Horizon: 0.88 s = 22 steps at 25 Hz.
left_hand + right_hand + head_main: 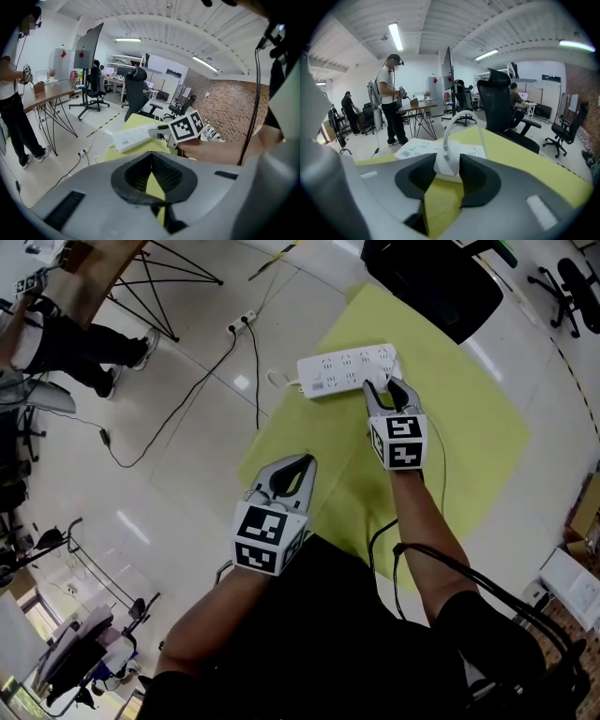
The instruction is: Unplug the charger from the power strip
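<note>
Matting (pixel 469 427) in yellow-green lay spread on the pale floor (pixel 187 474), and the white power strip (pixel 342 371) sat across its far corner. The left gripper (pixel 302 463) hung over the near left edge of the matting, well apart from the strip, its jaws drawn together on nothing. The right gripper (pixel 383 388) was at the strip's right end, its jaws part-way open and pressed against both sides of the white charger (pixel 447 166). The charger was seated in the strip, with its white cable (pixel 459 117) looping up and over behind it. The pull probably needed to run straight out along the prongs, without rocking or twisting. The strip looked light enough to lift with the plug, so bringing the free left gripper down on its body first seemed wise.
</note>
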Available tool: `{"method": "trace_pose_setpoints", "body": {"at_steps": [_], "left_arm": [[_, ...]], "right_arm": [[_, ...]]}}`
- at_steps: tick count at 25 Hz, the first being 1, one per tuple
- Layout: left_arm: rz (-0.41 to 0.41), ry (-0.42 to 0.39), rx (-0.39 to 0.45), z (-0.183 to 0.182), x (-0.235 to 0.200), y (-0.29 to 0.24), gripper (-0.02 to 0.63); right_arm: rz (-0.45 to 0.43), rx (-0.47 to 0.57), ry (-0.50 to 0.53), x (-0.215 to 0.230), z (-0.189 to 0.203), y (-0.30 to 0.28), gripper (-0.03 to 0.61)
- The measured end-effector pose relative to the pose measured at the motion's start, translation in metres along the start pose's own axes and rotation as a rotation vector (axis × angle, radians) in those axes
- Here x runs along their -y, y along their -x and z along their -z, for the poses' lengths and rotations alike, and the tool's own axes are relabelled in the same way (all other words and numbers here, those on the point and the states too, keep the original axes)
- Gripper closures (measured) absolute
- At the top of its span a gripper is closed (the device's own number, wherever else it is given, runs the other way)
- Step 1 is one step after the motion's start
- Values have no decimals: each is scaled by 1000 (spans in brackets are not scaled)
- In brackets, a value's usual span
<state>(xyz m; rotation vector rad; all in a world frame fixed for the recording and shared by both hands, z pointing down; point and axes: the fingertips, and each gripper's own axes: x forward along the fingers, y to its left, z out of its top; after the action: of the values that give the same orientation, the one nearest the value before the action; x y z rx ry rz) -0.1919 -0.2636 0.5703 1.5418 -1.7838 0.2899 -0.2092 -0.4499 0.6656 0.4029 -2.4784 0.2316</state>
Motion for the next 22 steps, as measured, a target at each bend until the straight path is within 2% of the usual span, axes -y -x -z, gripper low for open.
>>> {"method": "trace_pose_setpoints", "body": {"at_steps": [9, 22], "left_arm": [[37, -29, -7, -1, 15, 0, 606], [140, -115, -35, 5, 82, -17, 606]], "right_arm": [[16, 24, -11, 10, -2, 29, 437], [125, 45, -112, 68, 44, 114, 439]]}}
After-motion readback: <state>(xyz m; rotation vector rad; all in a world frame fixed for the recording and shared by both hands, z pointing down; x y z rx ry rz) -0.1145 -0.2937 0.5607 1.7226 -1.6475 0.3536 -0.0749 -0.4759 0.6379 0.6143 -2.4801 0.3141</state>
